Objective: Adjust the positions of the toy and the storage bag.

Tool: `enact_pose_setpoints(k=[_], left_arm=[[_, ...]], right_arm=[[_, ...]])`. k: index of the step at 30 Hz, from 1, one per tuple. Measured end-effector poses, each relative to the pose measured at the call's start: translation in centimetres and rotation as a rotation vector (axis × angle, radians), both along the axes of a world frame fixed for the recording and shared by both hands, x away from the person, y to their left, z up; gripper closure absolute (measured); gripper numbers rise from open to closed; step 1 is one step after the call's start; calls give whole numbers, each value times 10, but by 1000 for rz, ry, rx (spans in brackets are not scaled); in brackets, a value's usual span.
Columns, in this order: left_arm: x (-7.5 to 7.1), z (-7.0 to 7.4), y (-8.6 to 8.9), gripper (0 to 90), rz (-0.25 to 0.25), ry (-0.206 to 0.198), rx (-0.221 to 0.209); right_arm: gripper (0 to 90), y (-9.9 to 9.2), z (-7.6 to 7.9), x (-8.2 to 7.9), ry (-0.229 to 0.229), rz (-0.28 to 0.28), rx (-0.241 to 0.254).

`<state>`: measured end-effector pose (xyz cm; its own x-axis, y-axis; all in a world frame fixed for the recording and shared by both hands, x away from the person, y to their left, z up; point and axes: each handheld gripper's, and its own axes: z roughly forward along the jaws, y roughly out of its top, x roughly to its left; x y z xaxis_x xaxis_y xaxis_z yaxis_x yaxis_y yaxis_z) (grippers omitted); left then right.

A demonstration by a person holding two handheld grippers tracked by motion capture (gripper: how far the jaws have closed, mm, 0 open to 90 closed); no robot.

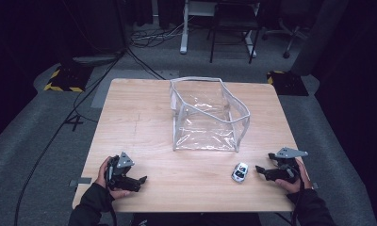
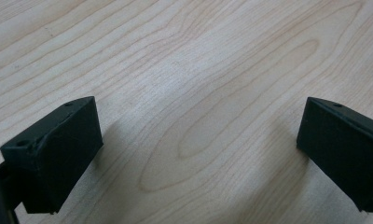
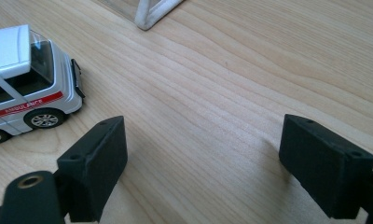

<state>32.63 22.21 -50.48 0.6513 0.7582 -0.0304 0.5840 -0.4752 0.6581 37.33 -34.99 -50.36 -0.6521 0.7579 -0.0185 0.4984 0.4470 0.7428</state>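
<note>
A small white toy ambulance with a red stripe stands on the wooden table near the front right; the right gripper view has the ambulance at its left edge. A clear plastic pouch with a white zip rim stands open mid-table. My right gripper lies just right of the car, jaws wide apart and empty. At the front left my left gripper rests in a hand, open over bare wood.
One white corner of the pouch shows at the top of the right gripper view. Beyond the table are grey carpet, cables, chair legs and yellow-black marked blocks.
</note>
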Motion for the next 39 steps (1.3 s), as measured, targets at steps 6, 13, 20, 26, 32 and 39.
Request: enact_pose_setpoints(k=[6, 13, 20, 26, 32, 39], left_arm=[[-1, 0, 0, 3, 4, 4, 1], [-2, 1, 2, 6, 22, -6, 12], [-1, 1, 3, 6, 16, -6, 19], [-1, 1, 3, 6, 12, -11, 20], [-1, 1, 2, 6, 15, -12, 18], [-1, 1, 2, 6, 17, -6, 13]], right_arm=[[156, 1, 0, -2, 10, 13, 4], [157, 4, 0, -6, 5, 93, 2], [156, 11, 0, -13, 6, 201, 1], [152, 21, 0, -22, 8, 301, 0], [143, 33, 0, -25, 11, 327, -1], [142, 45, 0, -26, 18, 332, -2]])
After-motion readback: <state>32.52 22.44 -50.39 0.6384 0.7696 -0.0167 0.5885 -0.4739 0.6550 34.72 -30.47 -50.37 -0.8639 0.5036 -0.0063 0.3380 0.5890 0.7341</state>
